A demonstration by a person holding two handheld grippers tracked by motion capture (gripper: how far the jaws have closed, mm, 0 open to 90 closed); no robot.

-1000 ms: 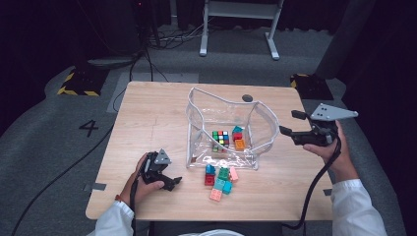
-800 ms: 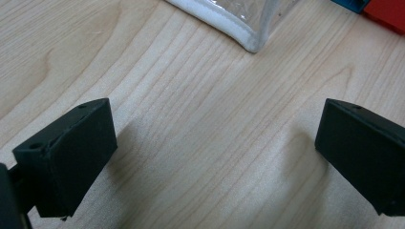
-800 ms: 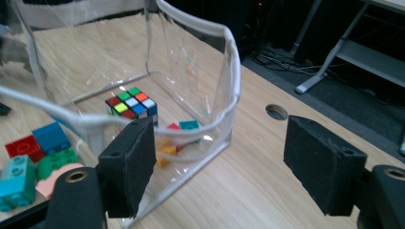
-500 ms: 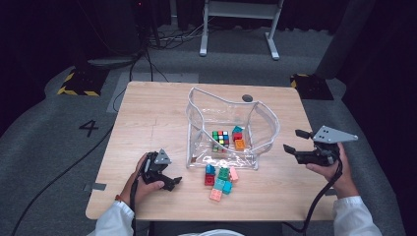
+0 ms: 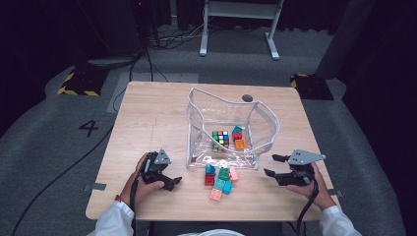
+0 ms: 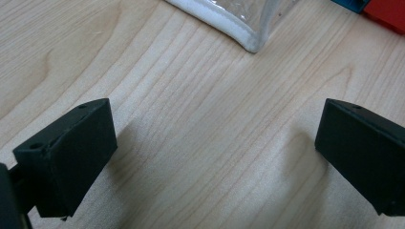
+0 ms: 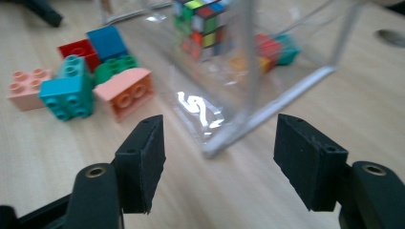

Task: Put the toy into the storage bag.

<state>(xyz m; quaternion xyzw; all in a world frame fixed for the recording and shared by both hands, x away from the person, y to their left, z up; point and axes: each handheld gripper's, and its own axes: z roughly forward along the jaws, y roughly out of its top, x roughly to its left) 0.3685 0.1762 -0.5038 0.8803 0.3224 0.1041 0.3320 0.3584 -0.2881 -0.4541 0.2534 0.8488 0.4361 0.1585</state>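
Note:
A clear plastic bag with white trim stands open mid-table, holding a colour cube and a few bricks. A loose pile of bricks lies in front of it. My left gripper rests at the front left, open, over bare wood. The bag's corner is ahead of it. My right gripper is low at the front right, open. Its jaws have just been closing with nothing gripped. The bag's near corner lies just ahead of the gap, untouched. The cube shows through the plastic.
In the right gripper view, teal, salmon, red and blue bricks lie left of the bag. A dark round cap sits behind the bag. The wooden table's front edge is close to both hands.
My right gripper has dropped from beside the bag's upper right side to just above the table at the front right, and its jaws stand narrower. The left hand has stayed put.

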